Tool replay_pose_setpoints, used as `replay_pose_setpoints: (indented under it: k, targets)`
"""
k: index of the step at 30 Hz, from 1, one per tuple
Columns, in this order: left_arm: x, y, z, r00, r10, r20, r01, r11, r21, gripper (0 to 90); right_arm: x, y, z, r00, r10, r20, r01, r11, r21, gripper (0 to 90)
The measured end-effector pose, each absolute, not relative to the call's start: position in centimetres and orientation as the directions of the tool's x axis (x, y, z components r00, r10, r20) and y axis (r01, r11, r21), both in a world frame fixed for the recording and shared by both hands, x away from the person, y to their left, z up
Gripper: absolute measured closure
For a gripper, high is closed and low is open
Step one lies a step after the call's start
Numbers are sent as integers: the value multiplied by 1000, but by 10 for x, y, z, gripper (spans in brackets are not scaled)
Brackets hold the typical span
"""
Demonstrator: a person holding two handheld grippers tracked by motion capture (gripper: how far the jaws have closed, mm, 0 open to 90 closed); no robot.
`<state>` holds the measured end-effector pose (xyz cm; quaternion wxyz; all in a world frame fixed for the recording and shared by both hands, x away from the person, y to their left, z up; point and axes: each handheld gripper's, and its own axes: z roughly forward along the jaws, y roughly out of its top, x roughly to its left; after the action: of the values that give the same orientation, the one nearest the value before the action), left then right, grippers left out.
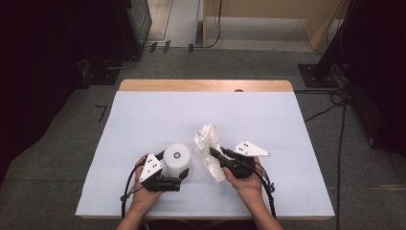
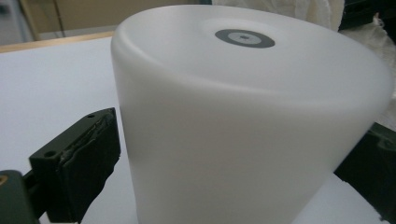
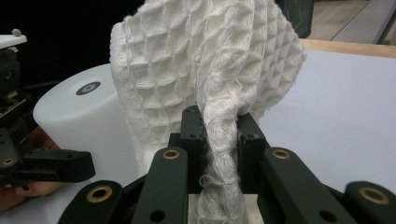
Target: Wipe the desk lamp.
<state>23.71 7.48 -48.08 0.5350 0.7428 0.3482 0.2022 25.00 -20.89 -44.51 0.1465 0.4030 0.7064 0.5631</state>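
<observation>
Cloth bunched tight in my right gripper, its jaws pinched shut on a fold, rises beside the upturned white cup that my left gripper straddles, jaws spread around its base on the counter, steadying it for wiping.

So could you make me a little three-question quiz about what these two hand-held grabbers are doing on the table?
1. True or false: the right gripper is clamped on the white waffle-weave cloth.
2. What does the left gripper have between its jaws?
A. a cloth
B. a white upturned cup
C. a cable
3. Fill in: the cup stands on the ____ table cover.

Key:
1. True; the cloth is bunched between the closed jaws.
2. B; whether the pads press on it, the pictures do not settle.
3. White.
</observation>
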Motion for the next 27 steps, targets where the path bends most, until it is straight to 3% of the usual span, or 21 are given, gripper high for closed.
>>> replay_pose_setpoints:
  k: [4,9,14,17,18,27]
  targets:
    - [235,65,-482,606,793,-54,336,-195,921,0,250,-207,-446,-635,732,248,407,44,912,778]
    - [232,60,-483,594,803,-35,333,-207,920,74,248,-203,-448,-642,727,242,408,57,911,778]
    - [233,61,-482,601,799,-20,327,-223,918,83,248,-201,-449,-646,725,240,406,60,912,777]
    - [237,67,-478,621,777,-99,369,-178,912,84,247,-201,-447,-650,717,254,403,42,914,777]
    - [238,71,-474,671,725,-156,374,-149,915,84,245,-201,-444,-655,705,272,397,14,918,777]
    - [236,67,-461,755,609,-242,387,-116,915,85,237,-193,-434,-702,668,246,344,16,939,776]
